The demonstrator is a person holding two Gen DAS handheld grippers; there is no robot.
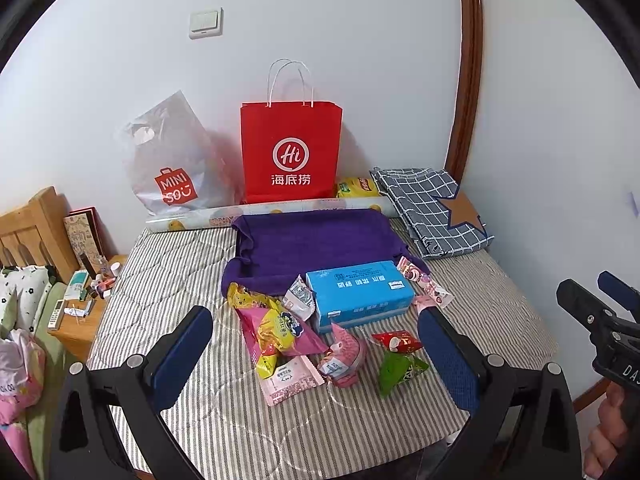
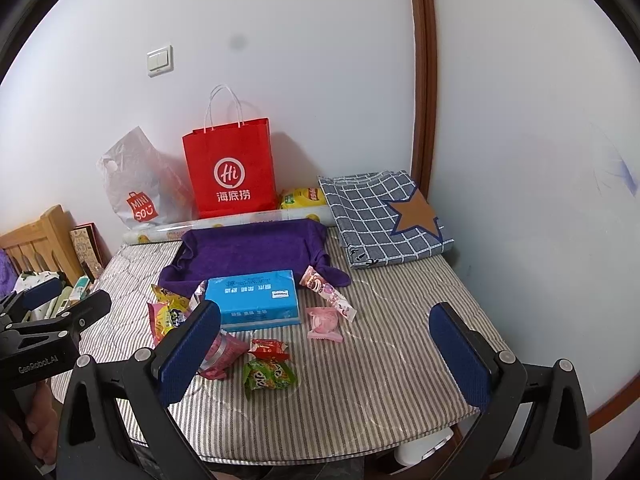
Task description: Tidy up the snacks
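Note:
Several snack packets lie on the striped mattress (image 1: 168, 280) around a blue tissue box (image 1: 360, 292): a pink and yellow pile (image 1: 276, 332), a pink jar (image 1: 344, 356), a red packet (image 1: 396, 342), a green packet (image 1: 396, 370), a long pink wrapper (image 1: 424, 284). In the right wrist view a round pink candy packet (image 2: 325, 323) lies right of the tissue box (image 2: 254, 298). A red paper bag (image 1: 291, 152) stands at the wall. My left gripper (image 1: 316, 356) is open and empty above the snacks. My right gripper (image 2: 326, 356) is open and empty above the green packet (image 2: 270, 376).
A purple towel (image 1: 316, 244) lies behind the tissue box. A white Miniso plastic bag (image 1: 172, 164), a rolled sheet (image 1: 264, 212) and a folded checked cloth (image 1: 432, 208) sit at the back. A wooden nightstand with small items (image 1: 80, 304) stands left of the mattress.

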